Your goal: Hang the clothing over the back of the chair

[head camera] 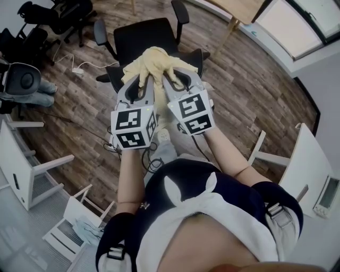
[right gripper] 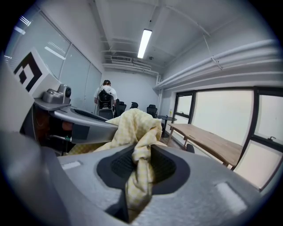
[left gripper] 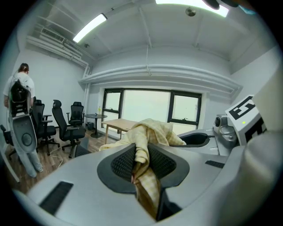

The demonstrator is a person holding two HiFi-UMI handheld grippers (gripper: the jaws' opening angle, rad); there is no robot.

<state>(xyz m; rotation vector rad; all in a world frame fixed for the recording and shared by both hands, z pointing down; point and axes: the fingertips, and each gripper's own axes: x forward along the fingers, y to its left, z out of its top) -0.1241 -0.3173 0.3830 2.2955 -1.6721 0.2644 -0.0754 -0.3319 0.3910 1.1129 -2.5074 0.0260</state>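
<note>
An office room with a brown wood-plank floor (head camera: 255, 79) fills the head view, and the gripper views show a long window band (left gripper: 146, 106) and a ceiling light strip (right gripper: 144, 42). At the upper centre of the head view stands a black office chair (head camera: 149, 37) with two armrests, its near dark edge towards the person. Over that near edge, at the frame's centre top, sits the clothing (head camera: 156, 61), a pale yellow checked garment bunched into a crumpled heap; whether it rests on the chair or hangs just above it cannot be told. The left gripper (head camera: 142, 85) and the right gripper (head camera: 172, 79) lie side by side, close together, both pointing up the frame into the cloth, each with its marker cube nearest the person. In the left gripper view the jaws are clamped on a narrow fold of the clothing, which runs down between the ribbed pads. In the right gripper view a thicker, twisted bunch of the same cloth fills the gap between the jaws and touches both pads, so it is gripped there too. More black office chairs (head camera: 53, 16) stand at the upper left, a wooden table (right gripper: 212, 143) runs under the windows, and a person (right gripper: 105, 95) stands far back.
</note>
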